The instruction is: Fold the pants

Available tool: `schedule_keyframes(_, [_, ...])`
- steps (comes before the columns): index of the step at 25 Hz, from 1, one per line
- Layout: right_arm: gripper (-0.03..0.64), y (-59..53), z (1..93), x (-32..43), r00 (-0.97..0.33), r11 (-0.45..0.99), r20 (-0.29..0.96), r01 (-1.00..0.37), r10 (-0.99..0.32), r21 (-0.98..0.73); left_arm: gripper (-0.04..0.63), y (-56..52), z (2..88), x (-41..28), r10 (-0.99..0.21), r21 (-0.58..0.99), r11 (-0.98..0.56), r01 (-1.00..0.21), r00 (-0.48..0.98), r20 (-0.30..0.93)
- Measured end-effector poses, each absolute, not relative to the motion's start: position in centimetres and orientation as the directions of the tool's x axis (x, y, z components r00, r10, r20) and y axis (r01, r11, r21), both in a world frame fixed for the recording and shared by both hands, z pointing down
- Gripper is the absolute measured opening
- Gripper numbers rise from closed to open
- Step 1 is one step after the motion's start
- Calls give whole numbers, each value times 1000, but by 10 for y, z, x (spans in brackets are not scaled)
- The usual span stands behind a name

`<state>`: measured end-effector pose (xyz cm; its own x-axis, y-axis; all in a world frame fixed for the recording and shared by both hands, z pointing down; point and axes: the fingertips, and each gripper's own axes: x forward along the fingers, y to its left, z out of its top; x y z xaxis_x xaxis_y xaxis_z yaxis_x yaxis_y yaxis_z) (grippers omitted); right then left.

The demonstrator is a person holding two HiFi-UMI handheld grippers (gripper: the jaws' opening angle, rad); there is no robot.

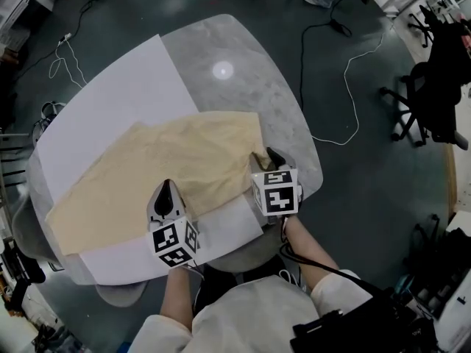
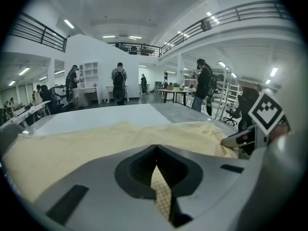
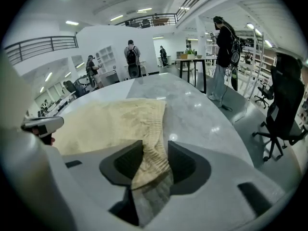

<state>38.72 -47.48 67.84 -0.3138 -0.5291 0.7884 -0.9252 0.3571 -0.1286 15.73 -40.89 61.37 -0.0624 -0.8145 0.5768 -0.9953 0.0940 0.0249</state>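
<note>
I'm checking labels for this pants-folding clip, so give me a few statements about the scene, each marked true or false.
1. The pants are pale yellow. True.
2. The left gripper is open and empty. False: its jaws are shut on a fold of the pants.
3. The pants lie partly on a white sheet. True.
4. The right gripper has nothing between its jaws. False: they stand apart with an edge of the pants between them.

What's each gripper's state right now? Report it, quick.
Left gripper: jaws closed on the pale yellow textured fabric pants.
Right gripper: jaws open, pants lying between them, not clamped.
</note>
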Motion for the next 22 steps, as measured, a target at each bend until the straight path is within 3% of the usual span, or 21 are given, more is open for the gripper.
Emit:
schedule_keyframes(14, [96,-473,679,384,-404,391,814,-888,-418,-240,6,-403,621,161,-804,33,92,-995,-55,592])
schedule_keyframes(22, [87,-463,658,373,-415,415,783,-882,-463,-223,6,-409,616,165,-813,31,83,-996,-50,580])
